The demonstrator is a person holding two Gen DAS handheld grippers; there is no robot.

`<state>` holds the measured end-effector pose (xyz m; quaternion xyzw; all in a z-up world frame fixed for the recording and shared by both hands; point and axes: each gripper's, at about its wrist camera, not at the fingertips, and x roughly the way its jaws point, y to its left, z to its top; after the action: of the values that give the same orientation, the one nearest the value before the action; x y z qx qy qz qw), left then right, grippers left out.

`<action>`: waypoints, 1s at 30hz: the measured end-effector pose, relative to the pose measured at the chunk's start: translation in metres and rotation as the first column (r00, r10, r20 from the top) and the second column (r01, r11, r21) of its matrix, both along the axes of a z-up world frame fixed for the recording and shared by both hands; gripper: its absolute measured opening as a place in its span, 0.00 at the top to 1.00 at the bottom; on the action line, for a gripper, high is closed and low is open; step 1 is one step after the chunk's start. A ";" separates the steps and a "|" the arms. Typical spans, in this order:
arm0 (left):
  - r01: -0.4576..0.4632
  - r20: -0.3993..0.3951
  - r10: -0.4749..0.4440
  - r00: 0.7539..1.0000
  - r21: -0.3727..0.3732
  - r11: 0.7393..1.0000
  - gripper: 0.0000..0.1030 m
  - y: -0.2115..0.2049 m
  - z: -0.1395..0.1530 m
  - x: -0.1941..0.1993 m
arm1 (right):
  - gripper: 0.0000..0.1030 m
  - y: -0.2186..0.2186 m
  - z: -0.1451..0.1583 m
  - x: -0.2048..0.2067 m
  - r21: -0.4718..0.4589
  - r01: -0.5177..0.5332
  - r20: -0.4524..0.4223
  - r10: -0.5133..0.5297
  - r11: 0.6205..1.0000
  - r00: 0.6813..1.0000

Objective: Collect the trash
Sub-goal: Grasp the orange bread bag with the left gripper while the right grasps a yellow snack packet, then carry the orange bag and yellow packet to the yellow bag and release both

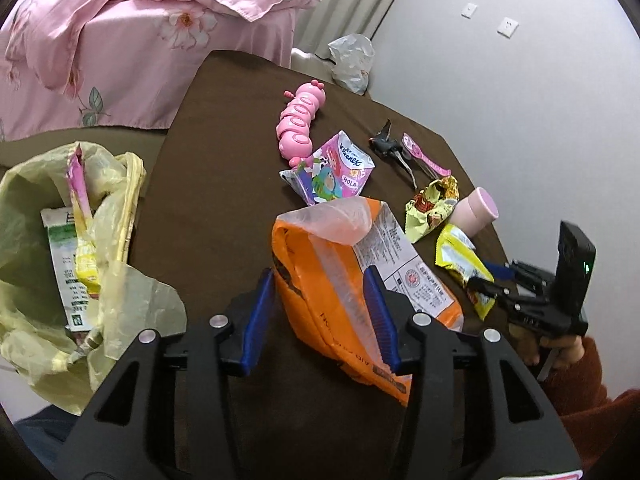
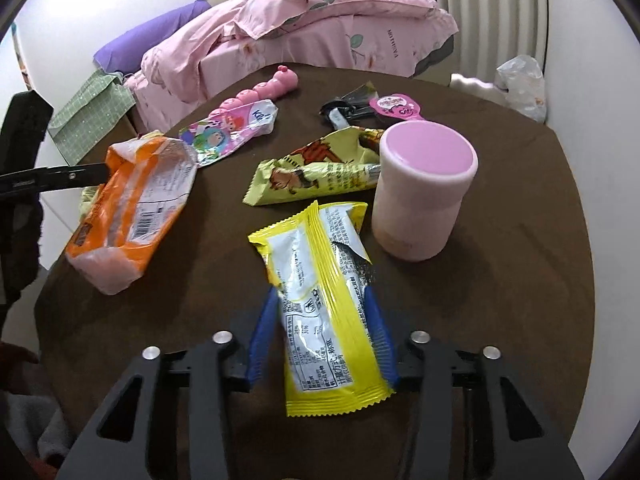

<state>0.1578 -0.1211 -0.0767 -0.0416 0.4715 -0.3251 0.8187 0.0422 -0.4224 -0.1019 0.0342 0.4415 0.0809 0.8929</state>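
Note:
An orange and clear snack package [image 1: 320, 240] [image 2: 132, 200] lies on the brown table [image 1: 224, 140]. My left gripper [image 1: 320, 272] stands open over its near end, one blue finger at its left edge and the other above its middle. In the right wrist view, a flat yellow wrapper [image 2: 320, 280] with a white label sits between the blue pads of my right gripper [image 2: 320, 294], which is shut on it. The left wrist view shows that gripper [image 1: 486, 276] at the right, on the same yellow wrapper [image 1: 460, 256]. A pale yellow trash bag [image 1: 24, 200] with wrappers inside gapes at the left.
A pink cup [image 2: 424, 188], a yellow-green snack wrapper [image 2: 312, 172], a pink tissue pack [image 2: 228, 128], a pink caterpillar toy [image 1: 298, 120] and a black clip with a pink tag [image 1: 386, 146] lie on the table. A bed with a pink quilt [image 1: 140, 28] stands behind it.

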 end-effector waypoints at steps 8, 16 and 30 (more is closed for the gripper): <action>-0.039 0.030 0.040 0.999 -0.042 0.998 0.47 0.004 0.000 -0.002 | 0.78 0.012 0.024 -0.024 0.020 -0.002 0.077 0.000 1.000 0.997; -0.052 0.172 0.042 0.984 0.053 0.997 0.38 -0.007 0.011 -0.006 | 0.78 0.025 0.031 -0.024 0.045 -0.053 0.085 0.049 0.998 0.995; 0.068 0.168 -0.104 0.980 0.205 0.976 0.72 -0.034 -0.005 0.015 | 0.78 0.032 0.036 -0.024 0.056 -0.053 0.103 0.047 0.997 0.994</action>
<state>0.1729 -0.1548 -0.0821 0.0898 0.4278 -0.3141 0.8427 0.0179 -0.3904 -0.0658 0.0453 0.3936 0.1178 0.9106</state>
